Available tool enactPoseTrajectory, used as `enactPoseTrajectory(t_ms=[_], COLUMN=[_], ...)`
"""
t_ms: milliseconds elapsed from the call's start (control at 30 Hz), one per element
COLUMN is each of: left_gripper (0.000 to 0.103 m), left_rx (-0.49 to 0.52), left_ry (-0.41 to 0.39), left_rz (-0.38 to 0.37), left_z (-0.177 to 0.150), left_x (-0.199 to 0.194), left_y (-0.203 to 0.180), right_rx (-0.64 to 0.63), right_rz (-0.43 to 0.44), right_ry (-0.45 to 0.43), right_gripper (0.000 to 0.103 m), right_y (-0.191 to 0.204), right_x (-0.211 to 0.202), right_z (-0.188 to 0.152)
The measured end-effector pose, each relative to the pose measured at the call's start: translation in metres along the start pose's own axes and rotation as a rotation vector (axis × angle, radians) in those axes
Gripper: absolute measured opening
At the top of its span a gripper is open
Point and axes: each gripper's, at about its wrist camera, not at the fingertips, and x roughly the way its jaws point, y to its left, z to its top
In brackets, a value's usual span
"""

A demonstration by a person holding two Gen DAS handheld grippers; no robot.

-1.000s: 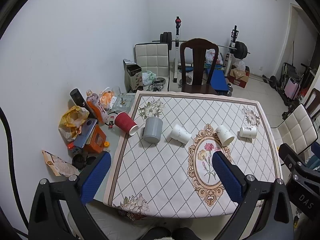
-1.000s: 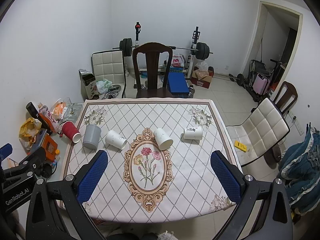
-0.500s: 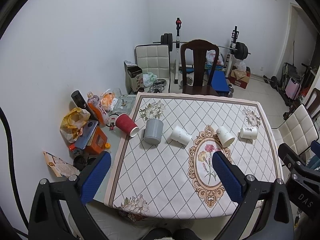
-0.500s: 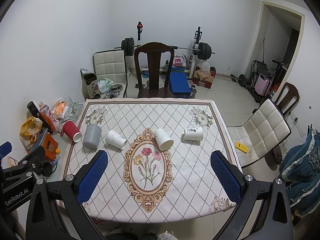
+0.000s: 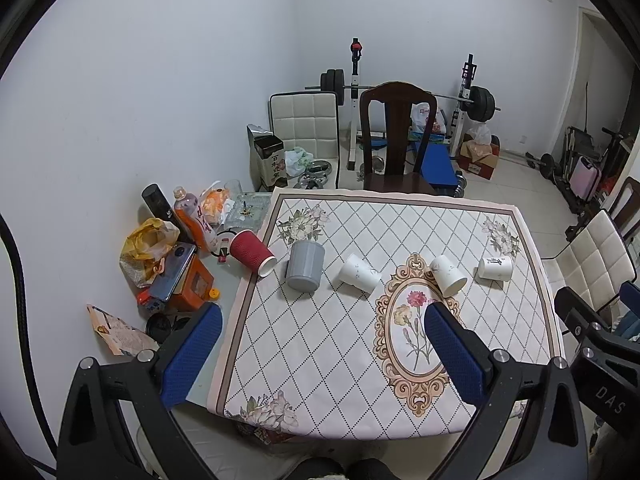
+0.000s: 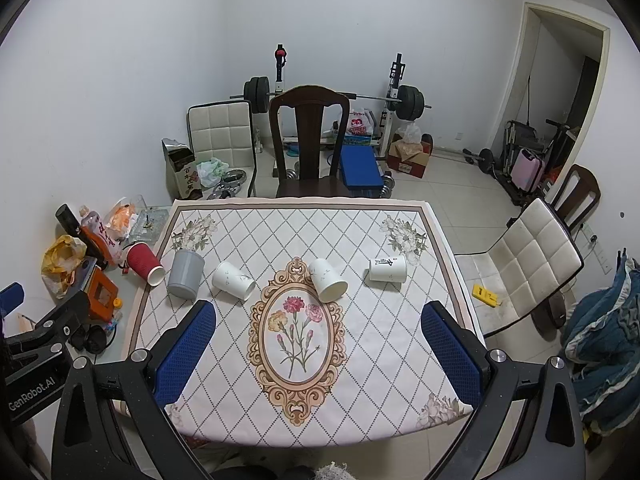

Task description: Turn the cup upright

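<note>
Several cups lie in a row across the table (image 5: 320, 360). A red paper cup (image 5: 251, 253) (image 6: 144, 263) lies on its side at the left edge. A grey cup (image 5: 306, 265) (image 6: 185, 273) stands mouth down beside it. Three white cups lie on their sides: one left of centre (image 5: 359, 278) (image 6: 233, 280), one at centre (image 5: 449, 275) (image 6: 327, 280), one at the right (image 5: 495, 269) (image 6: 387, 269). My left gripper (image 5: 322, 320) and right gripper (image 6: 319, 316) are both open and empty, held high above the table's near edge.
A dark wooden chair (image 6: 309, 140) stands behind the table. White padded chairs stand at the back left (image 6: 222, 136) and at the right (image 6: 528, 264). Bottles, bags and boxes (image 5: 172, 248) clutter a low surface to the left. Weight equipment fills the back.
Both views have shifted very slightly; the cups have not moved and both grippers stay open.
</note>
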Motion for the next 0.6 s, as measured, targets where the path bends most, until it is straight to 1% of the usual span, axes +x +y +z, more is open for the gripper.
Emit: enactPoseTrajectory(t_ms=[600], left_gripper=[0.103], left_rx=[0.001], left_ry=[-0.004], left_rz=[0.000], left_z=[-0.0034], left_x=[-0.0002], left_y=[0.0005], right_rx=[0.001], right_rz=[0.006], right_ry=[0.003], right_gripper=[0.103], right_y=[0.0003], right_x=[0.0000], right_z=[0.0039])
